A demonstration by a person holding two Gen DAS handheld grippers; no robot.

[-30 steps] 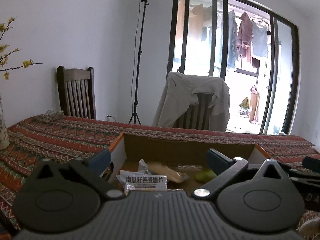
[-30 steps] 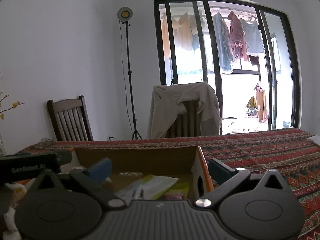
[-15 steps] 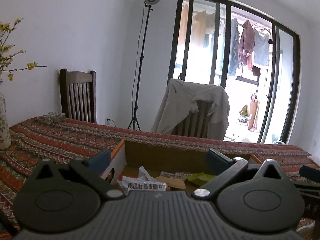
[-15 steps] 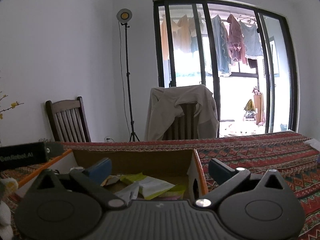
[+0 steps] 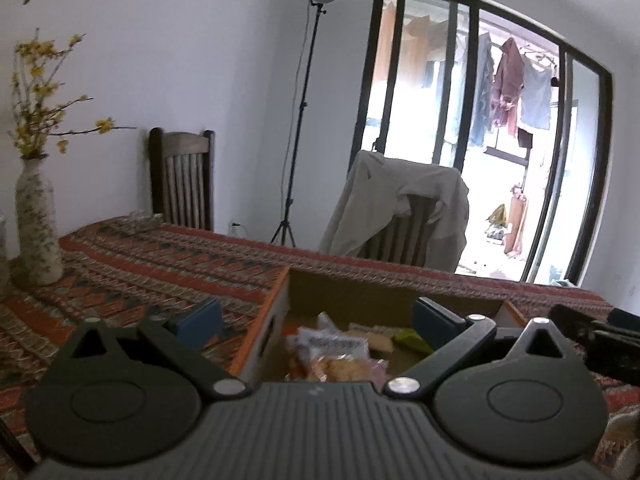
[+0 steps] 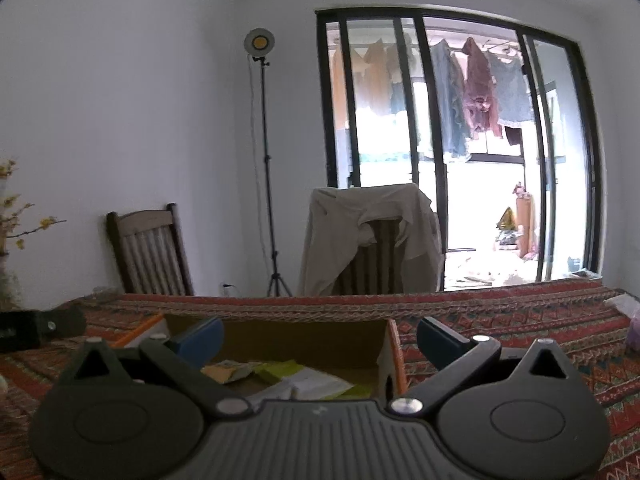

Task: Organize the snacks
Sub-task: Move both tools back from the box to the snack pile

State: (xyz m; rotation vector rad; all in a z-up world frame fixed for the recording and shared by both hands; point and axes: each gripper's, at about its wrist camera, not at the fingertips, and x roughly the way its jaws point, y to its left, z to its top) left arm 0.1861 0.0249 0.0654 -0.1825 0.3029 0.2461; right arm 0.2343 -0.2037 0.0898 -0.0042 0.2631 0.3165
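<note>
Nearest, the left gripper (image 5: 316, 318) and right gripper (image 6: 318, 334) both hang with blue-padded jaws spread apart, empty, above an open brown cardboard box (image 5: 362, 294) on the red patterned tablecloth (image 5: 152, 264). Crinkly snack packets (image 5: 340, 354) lie inside it. Farther left stands a speckled vase (image 5: 36, 224); beyond, a jacket-draped chair (image 6: 370, 240).
</note>
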